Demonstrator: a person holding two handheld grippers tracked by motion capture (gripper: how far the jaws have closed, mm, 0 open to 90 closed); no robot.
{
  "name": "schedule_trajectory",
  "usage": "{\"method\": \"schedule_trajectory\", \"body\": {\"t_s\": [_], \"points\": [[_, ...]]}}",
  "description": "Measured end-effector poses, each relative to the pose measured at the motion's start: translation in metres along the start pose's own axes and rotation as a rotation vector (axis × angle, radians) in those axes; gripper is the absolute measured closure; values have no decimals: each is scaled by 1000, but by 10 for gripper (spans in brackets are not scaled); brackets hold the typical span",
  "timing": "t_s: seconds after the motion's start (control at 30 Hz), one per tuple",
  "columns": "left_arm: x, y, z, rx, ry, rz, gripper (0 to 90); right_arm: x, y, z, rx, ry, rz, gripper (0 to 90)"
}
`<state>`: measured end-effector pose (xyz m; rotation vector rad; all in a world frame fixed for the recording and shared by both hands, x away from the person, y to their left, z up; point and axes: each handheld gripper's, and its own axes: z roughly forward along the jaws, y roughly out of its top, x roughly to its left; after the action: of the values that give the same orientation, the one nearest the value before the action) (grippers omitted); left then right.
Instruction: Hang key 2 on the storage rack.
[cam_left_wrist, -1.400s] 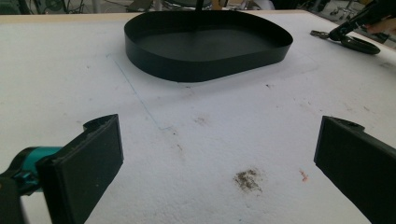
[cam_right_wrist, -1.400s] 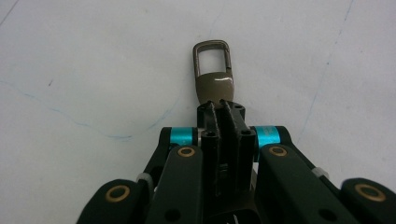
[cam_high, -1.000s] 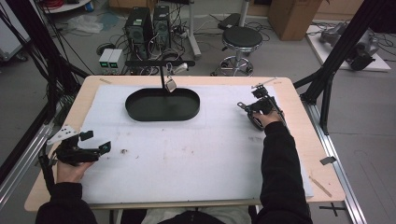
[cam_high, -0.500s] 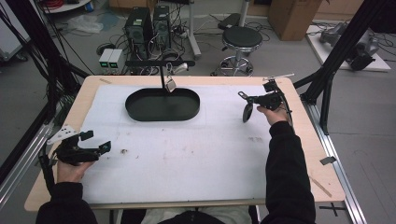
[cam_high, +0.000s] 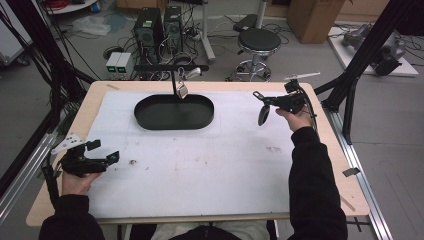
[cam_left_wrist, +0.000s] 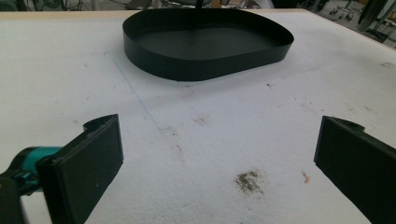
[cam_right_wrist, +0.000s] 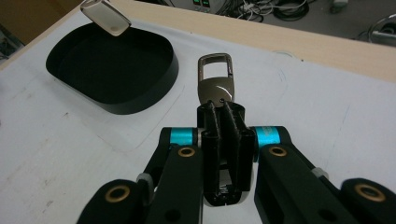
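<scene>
We see the right tongs (cam_right_wrist: 223, 122) clamped on a metal key fob (cam_right_wrist: 215, 84), lifted at the high view's upper right above the counter (cam_high: 310, 200). The left tongs (cam_left_wrist: 219, 158) gape apart at lower left, well apart from the black tray (cam_high: 172, 117).

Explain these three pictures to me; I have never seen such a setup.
A person sits at a table holding a hand-worked two-jaw gripper in each hand. One picture looks down from above; the other two come from cameras riding on the grippers. On the white mat stands a black oval tray, with a metal clip hanging from a stand above it. The left gripper is open and holds nothing. The right gripper is shut on a keychain clasp, lifted above the table.
</scene>
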<state>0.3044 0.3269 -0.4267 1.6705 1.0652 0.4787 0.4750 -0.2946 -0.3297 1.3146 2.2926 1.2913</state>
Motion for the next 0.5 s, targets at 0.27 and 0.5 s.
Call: {"method": "schedule_trajectory", "body": {"t_s": [0.27,0.5], "points": [[1,0,0,-5,-1,-4,17,14,15,-1,-25,34,-29,858],[1,0,0,-8,-3,-3,18,29,29,-1,-67,79,-38,858]]}}
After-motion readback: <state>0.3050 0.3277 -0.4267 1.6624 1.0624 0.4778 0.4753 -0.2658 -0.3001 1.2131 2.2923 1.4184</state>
